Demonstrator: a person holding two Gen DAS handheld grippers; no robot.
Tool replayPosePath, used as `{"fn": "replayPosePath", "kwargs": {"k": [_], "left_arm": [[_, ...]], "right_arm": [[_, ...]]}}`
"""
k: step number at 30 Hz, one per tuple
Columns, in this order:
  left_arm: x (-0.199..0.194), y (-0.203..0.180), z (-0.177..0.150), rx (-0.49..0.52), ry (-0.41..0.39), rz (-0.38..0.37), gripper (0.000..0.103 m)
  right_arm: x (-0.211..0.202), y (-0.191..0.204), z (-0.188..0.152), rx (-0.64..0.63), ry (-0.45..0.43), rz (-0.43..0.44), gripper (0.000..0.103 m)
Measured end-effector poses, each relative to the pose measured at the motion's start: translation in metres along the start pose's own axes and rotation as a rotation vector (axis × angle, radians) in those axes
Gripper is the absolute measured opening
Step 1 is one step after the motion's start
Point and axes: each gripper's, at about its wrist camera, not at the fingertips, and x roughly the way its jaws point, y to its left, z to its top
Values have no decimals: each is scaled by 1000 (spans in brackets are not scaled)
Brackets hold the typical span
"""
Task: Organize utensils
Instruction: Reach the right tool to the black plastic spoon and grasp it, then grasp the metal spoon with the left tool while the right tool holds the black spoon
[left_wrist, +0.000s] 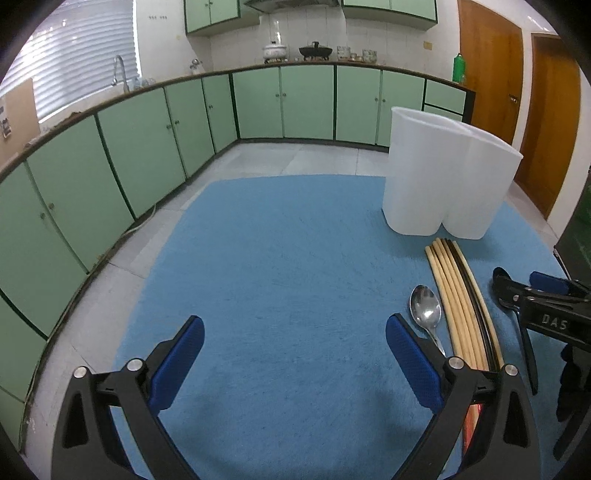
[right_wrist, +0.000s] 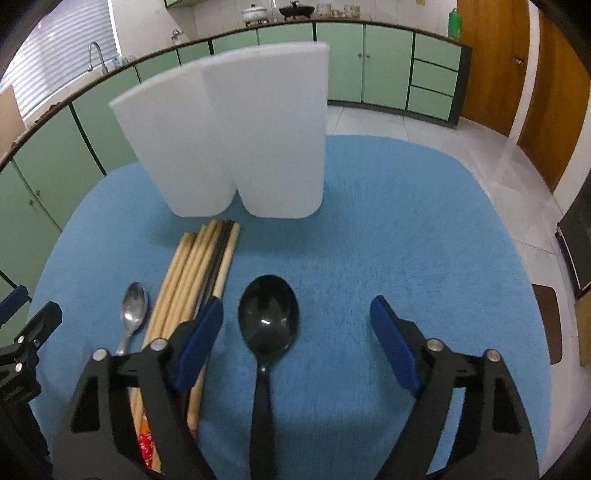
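A black plastic spoon (right_wrist: 267, 323) lies on the blue mat (right_wrist: 406, 240), its bowl between the wide-open fingers of my right gripper (right_wrist: 297, 328). Left of it lie several wooden and dark chopsticks (right_wrist: 199, 280) and a metal spoon (right_wrist: 133, 308). A white two-compartment holder (right_wrist: 229, 136) stands behind them. In the left wrist view my left gripper (left_wrist: 295, 350) is open and empty over bare mat (left_wrist: 277, 258). The metal spoon (left_wrist: 425, 307), chopsticks (left_wrist: 458, 299), holder (left_wrist: 443, 177) and right gripper (left_wrist: 532, 291) are to its right.
The mat covers a round table standing on a tiled floor (left_wrist: 295, 158). Green kitchen cabinets (left_wrist: 147, 140) run along the back and left. Wooden doors (left_wrist: 546, 110) are at the right.
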Motion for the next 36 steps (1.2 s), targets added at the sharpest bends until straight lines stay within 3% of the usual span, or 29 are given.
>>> {"fn": "replayPosePath", "kwargs": {"k": [4, 9, 17, 20, 36], "left_arm": [[4, -3, 1, 0, 10, -23, 96], [4, -20, 6, 25, 13, -82, 96], [21, -57, 6, 82, 61, -126, 96], [30, -64, 4, 105, 87, -103, 96], [46, -51, 7, 100, 134, -37, 97]], "right_arm": [[10, -1, 2, -18, 7, -7, 66], [11, 1, 0, -40, -7, 4, 34], [0, -22, -4, -11, -1, 26, 33], [-3, -27, -5, -9, -2, 29, 33], [-1, -20, -10, -24, -8, 14, 34]]}}
